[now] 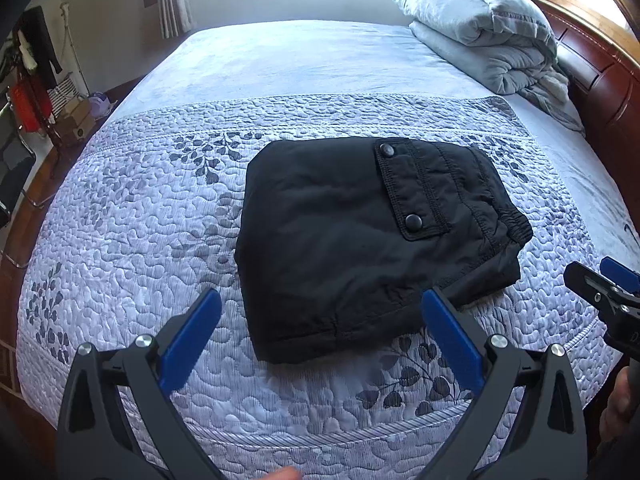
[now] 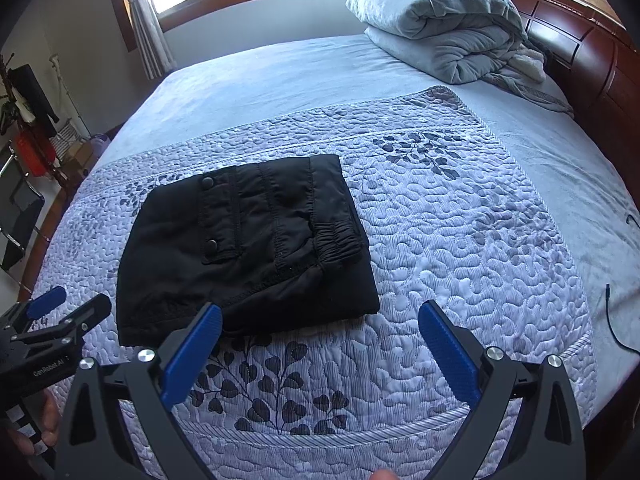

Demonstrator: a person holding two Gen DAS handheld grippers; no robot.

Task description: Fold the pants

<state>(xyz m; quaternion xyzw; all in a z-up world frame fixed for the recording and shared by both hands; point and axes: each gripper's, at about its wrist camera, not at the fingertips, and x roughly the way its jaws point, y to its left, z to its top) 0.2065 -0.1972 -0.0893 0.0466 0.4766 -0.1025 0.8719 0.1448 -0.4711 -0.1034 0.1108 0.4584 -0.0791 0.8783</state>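
Black pants (image 1: 360, 240) lie folded into a compact rectangle on the quilted bedspread, a snap-button pocket flap and the elastic waistband on top. In the right wrist view the pants (image 2: 248, 252) sit left of centre. My left gripper (image 1: 320, 300) hovers open above the near edge of the bundle, nothing between its blue pads. My right gripper (image 2: 320, 312) is open too, over bare quilt just right of the bundle's near corner. Each gripper shows at the edge of the other's view: the right gripper (image 1: 600, 280), the left gripper (image 2: 76, 308).
The lilac quilt (image 1: 140, 240) covers the near half of the bed, a pale blue sheet (image 1: 300, 60) the far half. A folded grey comforter (image 2: 440, 20) sits by the dark wooden headboard (image 2: 580, 48). A black cable (image 2: 612, 320) lies at the right edge. Clutter and a chair stand left.
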